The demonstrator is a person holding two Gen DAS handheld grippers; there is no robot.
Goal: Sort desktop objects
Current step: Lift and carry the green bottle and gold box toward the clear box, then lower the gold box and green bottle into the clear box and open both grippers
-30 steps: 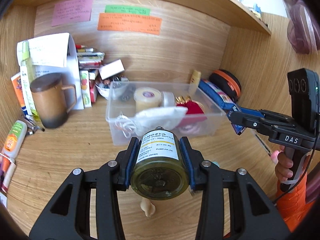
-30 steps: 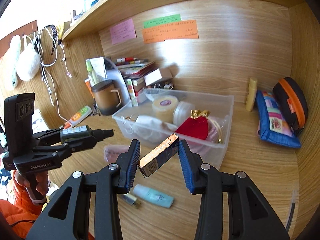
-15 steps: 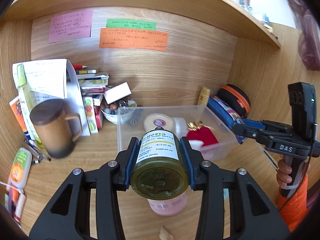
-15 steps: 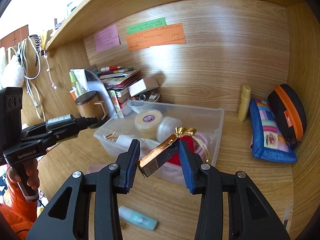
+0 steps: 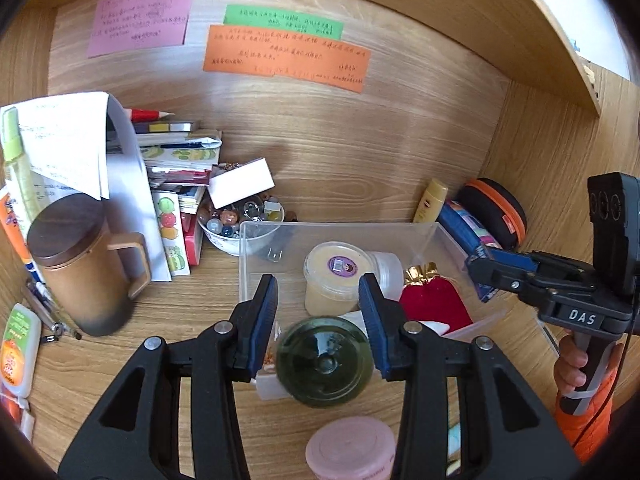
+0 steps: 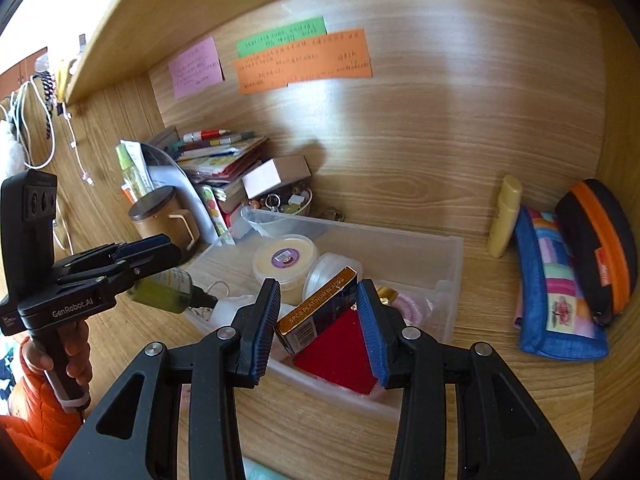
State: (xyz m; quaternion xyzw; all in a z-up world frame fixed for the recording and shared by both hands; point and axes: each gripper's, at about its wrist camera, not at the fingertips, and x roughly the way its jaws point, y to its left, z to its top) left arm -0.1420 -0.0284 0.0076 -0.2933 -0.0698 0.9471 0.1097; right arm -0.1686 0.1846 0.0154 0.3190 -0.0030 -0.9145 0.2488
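My left gripper [image 5: 318, 284] is shut on a green pump bottle [image 5: 325, 360], which sits low between the pads with only its round base facing me. In the right wrist view the bottle [image 6: 162, 292] hangs under the left gripper [image 6: 168, 246], nozzle toward the clear plastic bin [image 6: 440, 248]. My right gripper [image 6: 318, 286] is shut on a gold and dark razor-blade box [image 6: 320, 316], held tilted over the bin's near side, above a red pouch [image 6: 336, 356]. The bin [image 5: 248, 264] also holds a cream tub [image 5: 334, 276] and a clear jar.
A lidded brown mug [image 5: 80, 276], a stack of books and a bowl of beads [image 5: 236, 224] stand left of the bin. A yellow tube [image 6: 504, 216], blue pouch [image 6: 556, 292] and black-orange case [image 6: 600, 248] are on the right. A pink jar [image 5: 352, 448] sits near the desk's front.
Both grippers have moved forward, toward and over the bin. The green bottle has tipped nose-down in the left grip, so its label no longer shows. The blade box stays gripped.
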